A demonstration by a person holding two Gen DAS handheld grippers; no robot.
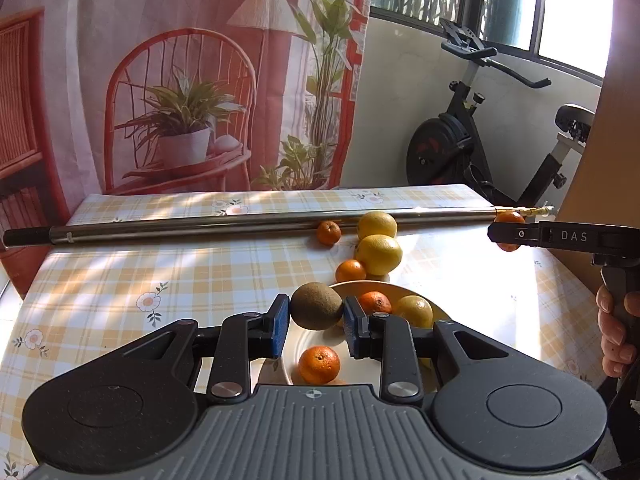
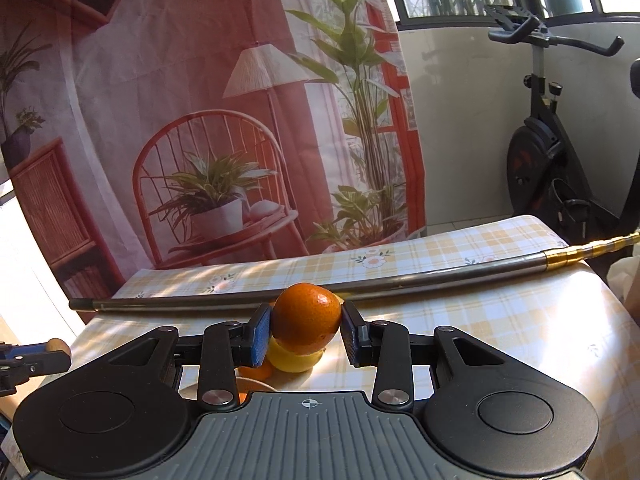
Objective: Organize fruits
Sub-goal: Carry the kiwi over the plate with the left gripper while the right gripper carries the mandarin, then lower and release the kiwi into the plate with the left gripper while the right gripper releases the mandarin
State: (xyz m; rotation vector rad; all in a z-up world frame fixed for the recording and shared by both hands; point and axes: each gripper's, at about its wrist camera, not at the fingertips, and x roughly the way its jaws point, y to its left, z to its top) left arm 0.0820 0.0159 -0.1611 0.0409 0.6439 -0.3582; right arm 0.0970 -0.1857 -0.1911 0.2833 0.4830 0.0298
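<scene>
My left gripper [image 1: 316,320] is shut on a brown kiwi [image 1: 316,306] and holds it above the near rim of a cream plate [image 1: 296,344]. The plate holds two tangerines [image 1: 319,364] and a yellow lemon [image 1: 414,310]. Beyond the plate lie another tangerine [image 1: 350,271], two lemons [image 1: 379,254] and a small tangerine [image 1: 328,232]. My right gripper [image 2: 306,326] is shut on a tangerine [image 2: 306,317] and holds it in the air; it shows at the right of the left wrist view [image 1: 510,236]. A lemon [image 2: 294,358] lies below it.
A long metal pole [image 1: 240,224] lies across the checked tablecloth [image 1: 140,280] behind the fruit. An exercise bike [image 1: 472,140] stands beyond the table's far right corner. A printed curtain [image 1: 180,80] hangs behind the table.
</scene>
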